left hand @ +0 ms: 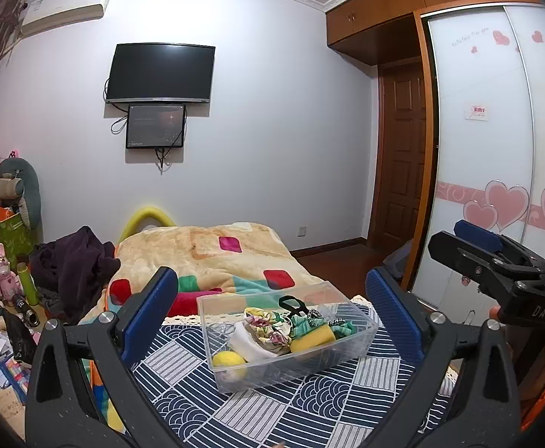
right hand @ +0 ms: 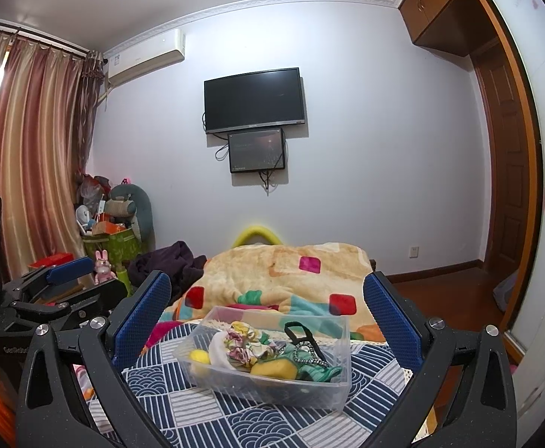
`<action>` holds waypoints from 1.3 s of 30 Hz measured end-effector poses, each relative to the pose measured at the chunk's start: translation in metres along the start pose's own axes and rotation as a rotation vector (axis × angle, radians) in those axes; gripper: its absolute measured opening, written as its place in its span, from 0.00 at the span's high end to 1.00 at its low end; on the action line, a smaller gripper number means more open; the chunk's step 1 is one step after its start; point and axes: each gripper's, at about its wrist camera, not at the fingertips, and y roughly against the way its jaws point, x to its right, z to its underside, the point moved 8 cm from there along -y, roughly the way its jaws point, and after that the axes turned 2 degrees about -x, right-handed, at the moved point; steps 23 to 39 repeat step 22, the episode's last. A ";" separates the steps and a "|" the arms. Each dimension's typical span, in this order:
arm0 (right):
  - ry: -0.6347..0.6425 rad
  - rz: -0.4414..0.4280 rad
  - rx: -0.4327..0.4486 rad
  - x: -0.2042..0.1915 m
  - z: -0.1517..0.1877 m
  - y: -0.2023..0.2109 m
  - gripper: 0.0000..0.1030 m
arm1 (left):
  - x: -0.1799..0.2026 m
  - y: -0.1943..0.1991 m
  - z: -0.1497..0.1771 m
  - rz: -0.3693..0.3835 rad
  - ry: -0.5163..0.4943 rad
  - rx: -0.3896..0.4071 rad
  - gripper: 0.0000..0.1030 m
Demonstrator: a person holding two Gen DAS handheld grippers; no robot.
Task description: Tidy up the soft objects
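- Clear plastic bin [left hand: 287, 339] sits on a blue-and-white patterned cloth [left hand: 235, 410] laid over the bed, blanket [left hand: 216, 257] bunched up behind it.
- Inside the bin, heaped together: yellow ball [left hand: 228, 359], yellow sponge [left hand: 311, 339], floral scrunchie [left hand: 268, 330], white cloth [left hand: 248, 343], green fabric [left hand: 302, 323], black strap [left hand: 293, 304].
- Left tongs [left hand: 272, 306]: spread wide, holding nothing, raised short of the bin.
- Right tongs [right hand: 266, 310]: likewise wide open and empty, facing the bin.
- Everything soft looks to be already gathered; my guess is sorting within the bin, or a finished pass.
- If picking, go for one piece on top, the sponge or the scrunchie, coming down from above.
- The fabrics are tangled; a slow lift would keep neighbours from trailing out.
- The bin looks light; a steadying touch on its rim may help.
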 end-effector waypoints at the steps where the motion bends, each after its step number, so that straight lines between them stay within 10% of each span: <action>1: 0.001 -0.001 0.000 0.000 -0.001 0.000 0.00 | -0.001 0.000 0.000 0.000 0.004 -0.002 0.01; 39: 0.004 -0.001 -0.006 -0.001 0.001 0.001 0.00 | -0.005 -0.006 0.004 0.026 0.034 -0.030 0.01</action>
